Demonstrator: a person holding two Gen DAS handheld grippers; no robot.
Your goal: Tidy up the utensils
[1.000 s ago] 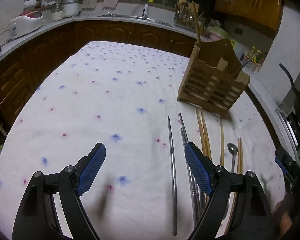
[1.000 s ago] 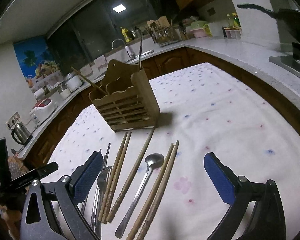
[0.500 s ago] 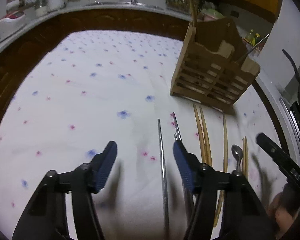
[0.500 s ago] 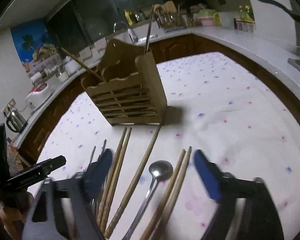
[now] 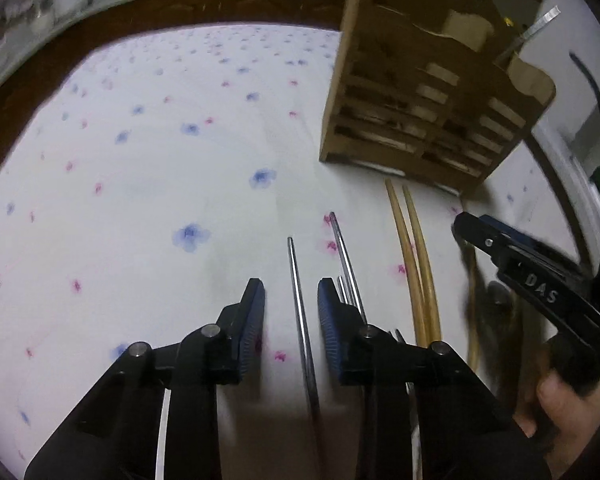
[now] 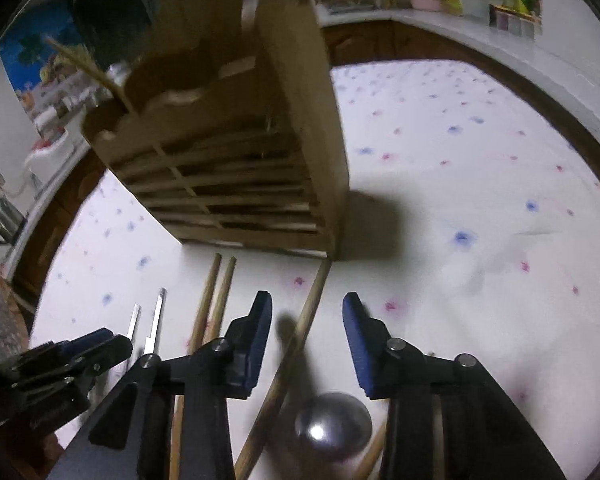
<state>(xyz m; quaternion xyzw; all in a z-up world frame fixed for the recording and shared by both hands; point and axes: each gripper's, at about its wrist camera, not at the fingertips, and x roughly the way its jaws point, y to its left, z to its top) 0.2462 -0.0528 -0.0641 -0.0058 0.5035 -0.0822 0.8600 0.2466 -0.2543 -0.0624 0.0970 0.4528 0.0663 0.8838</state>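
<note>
Presently on the table (image 5: pixel 132 240), under a white cloth with blue and pink flowers:

- Wooden utensil holder (image 6: pixel 236 152): upright at the far side, slatted front, one wooden stick leaning out of a compartment.
- Left claw (image 5: pixel 291 300): jaws just been closing, now narrow but apart; a metal chopstick (image 5: pixel 298 304) lies on the cloth between the pads, no contact visible.
- Second metal chopstick (image 5: pixel 342 248): just beside the first, outside the pads.
- Pair of wooden chopsticks (image 5: pixel 416 248): flat, side by side, tips near the holder's base.
- Right claw (image 6: pixel 307 328): jaws likewise just been closing, still parted; a single wooden chopstick (image 6: pixel 314 300) runs between the pads, untouched.
- Metal spoon (image 6: pixel 332 426): bowl up, close under the right claw.
</note>
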